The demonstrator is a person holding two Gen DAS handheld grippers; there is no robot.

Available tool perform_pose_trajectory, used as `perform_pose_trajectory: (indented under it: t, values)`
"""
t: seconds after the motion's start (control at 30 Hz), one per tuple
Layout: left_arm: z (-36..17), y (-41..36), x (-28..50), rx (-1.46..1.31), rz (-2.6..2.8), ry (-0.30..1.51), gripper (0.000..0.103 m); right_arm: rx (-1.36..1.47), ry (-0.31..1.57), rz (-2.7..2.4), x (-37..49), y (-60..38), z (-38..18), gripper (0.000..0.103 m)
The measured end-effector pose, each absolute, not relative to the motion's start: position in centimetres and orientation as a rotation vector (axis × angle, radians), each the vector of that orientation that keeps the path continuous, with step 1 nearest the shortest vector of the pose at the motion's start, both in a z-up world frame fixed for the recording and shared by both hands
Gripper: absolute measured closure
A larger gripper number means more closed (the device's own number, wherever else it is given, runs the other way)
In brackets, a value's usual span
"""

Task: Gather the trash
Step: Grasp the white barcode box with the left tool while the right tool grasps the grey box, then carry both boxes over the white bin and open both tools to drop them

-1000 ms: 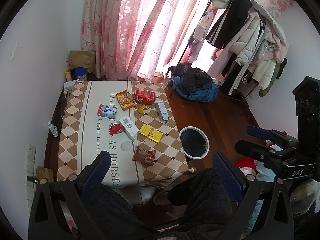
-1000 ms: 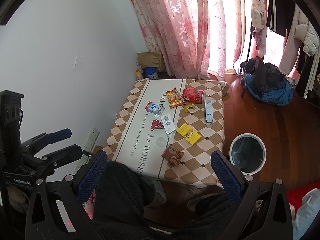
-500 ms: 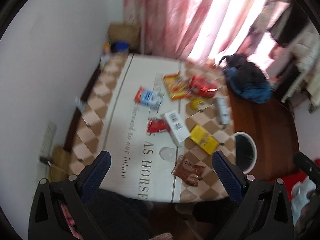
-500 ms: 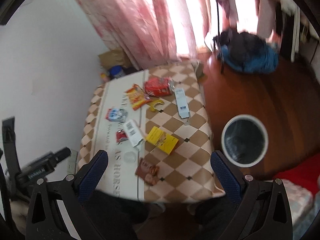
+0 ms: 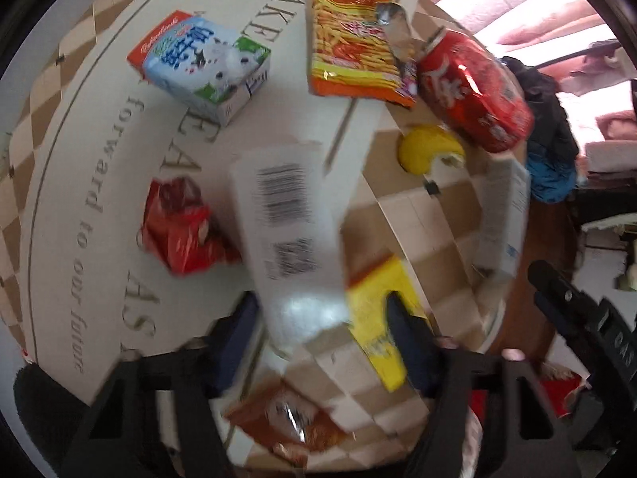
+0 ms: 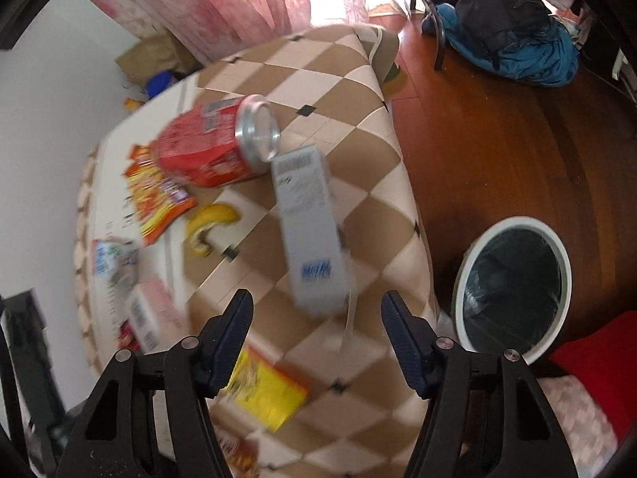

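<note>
Trash litters the brown-and-cream checked tablecloth [image 5: 434,215]. From the white barcode-printed box [image 5: 286,231] at its middle, I see a crumpled red wrapper [image 5: 179,227] just left and a yellow packet [image 5: 378,318] just right. My left gripper [image 5: 322,314] hovers spread wide over that box, gripping nothing. Further right, my right gripper [image 6: 316,312] gapes empty below a grey carton [image 6: 310,231], with the white-rimmed round bin [image 6: 513,290] on the floor beyond.
</note>
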State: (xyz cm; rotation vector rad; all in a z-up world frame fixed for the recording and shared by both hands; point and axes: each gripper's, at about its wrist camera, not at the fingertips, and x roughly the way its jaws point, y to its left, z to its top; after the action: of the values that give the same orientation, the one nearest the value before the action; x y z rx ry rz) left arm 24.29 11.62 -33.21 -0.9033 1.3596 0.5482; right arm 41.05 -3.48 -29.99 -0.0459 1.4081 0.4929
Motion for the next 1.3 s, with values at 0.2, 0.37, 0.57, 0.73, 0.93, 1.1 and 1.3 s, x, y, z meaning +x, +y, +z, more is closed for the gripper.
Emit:
perform_pose_trajectory:
  t: [0.2, 0.37, 0.57, 0.73, 0.93, 1.1, 1.3]
  values:
    - [-32.8, 10.9, 25.1, -0.744, 0.558, 1.348, 0.06, -0.072, 1.451, 0.536, 43.8, -1.2, -33.2, 0.061]
    - [-32.5, 10.6, 25.6, -0.621, 0.53, 1.359, 0.057, -0.129, 1.473, 0.56, 41.8, -2.0, -33.1, 0.062]
    - [-33.6, 10.2, 26.4, -0.596, 0.522, 1.39, 0.058, -0.182, 1.489, 0.569, 38.3, -3.9, -33.5, 0.06]
    - [-34.1, 8.3, 26.9, -0.523, 0.539, 1.388, 0.06, -0.187, 1.449, 0.53, 37.6, -4.1, -34.4, 0.06]
    - [-30.5, 6.9, 26.2, -0.47, 0.56, 1.319, 0.061, -0.239, 1.397, 0.535, 35.8, -3.9, -33.7, 0.063]
    - [-26.2, 5.3, 25.3, -0.407, 0.557, 1.242, 0.061, -0.111, 1.34, 0.579, 34.1, -6.3, -30.5, 0.064]
    - [-21.0, 2.7, 24.6, -0.329, 0.494, 1.138, 0.061, 0.028, 1.252, 0.603, 31.9, -11.7, -25.2, 0.064]
